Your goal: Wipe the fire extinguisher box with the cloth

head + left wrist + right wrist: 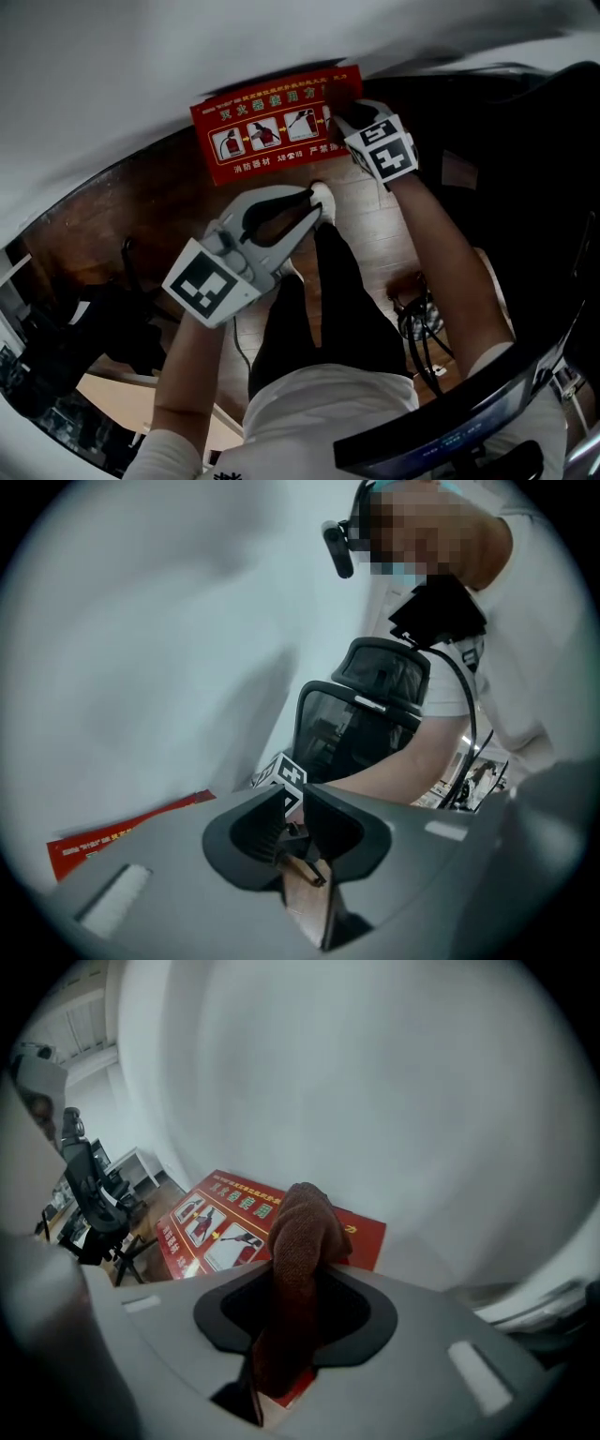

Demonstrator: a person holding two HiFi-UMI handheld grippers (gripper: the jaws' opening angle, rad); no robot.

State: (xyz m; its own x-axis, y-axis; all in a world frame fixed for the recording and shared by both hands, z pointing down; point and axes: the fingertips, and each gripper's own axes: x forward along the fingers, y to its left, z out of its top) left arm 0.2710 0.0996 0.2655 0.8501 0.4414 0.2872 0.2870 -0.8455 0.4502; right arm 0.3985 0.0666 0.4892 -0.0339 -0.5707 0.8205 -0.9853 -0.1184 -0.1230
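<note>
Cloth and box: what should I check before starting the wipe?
1. Cloth clamped in right gripper: ok, jaws shut on it.
2. Cloth sticks out past the jaws: ok.
3. Right gripper at the box: ok, at its right end in the head view.
4. Cloth touching box: cannot tell.
5. Left gripper out of the way: ok, shut, empty, off the box.

The cloth [300, 1232] is rough terry, the fire extinguisher box [272, 164] smooth, the floor [375, 230] wood.
</note>
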